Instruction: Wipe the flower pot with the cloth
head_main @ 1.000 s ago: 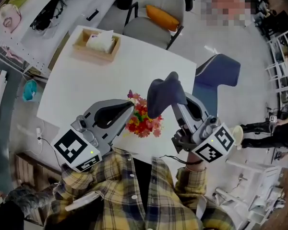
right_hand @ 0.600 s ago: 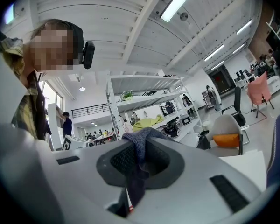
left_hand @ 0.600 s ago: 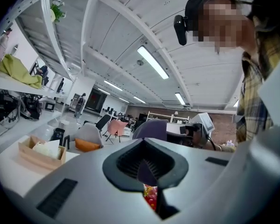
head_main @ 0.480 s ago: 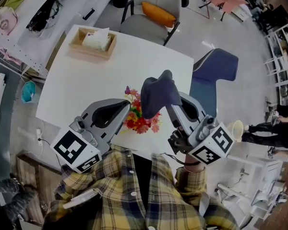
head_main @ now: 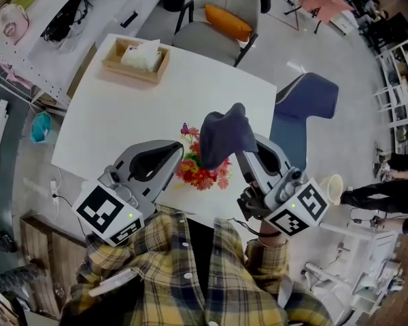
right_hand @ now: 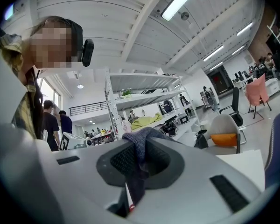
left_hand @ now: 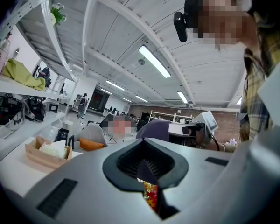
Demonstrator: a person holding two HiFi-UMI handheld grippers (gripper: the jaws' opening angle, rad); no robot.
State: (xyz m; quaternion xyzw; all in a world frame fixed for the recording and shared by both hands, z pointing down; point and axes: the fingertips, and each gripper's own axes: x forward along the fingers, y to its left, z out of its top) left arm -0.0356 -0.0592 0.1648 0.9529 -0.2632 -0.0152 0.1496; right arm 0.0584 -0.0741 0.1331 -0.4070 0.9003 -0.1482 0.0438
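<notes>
Holding the cloth [head_main: 224, 133] clamped in my right gripper [head_main: 241, 151] over the flowers [head_main: 204, 174]; my left gripper [head_main: 183, 154] sits closed beside them. Blooms hide the flower pot; I judge wiping barely begun.

Head view: taken from above, aimed steeply down at the table [head_main: 122, 128], mid distance. Left gripper view: mounted close behind the left hand-held gripper [left_hand: 148, 174], aimed level across the table. Right gripper view: mounted likewise on the right hand-held gripper [right_hand: 134, 176]. Chair [head_main: 221, 15] is caught in all three, wooden box [head_main: 130, 75] in head and left gripper views.
</notes>
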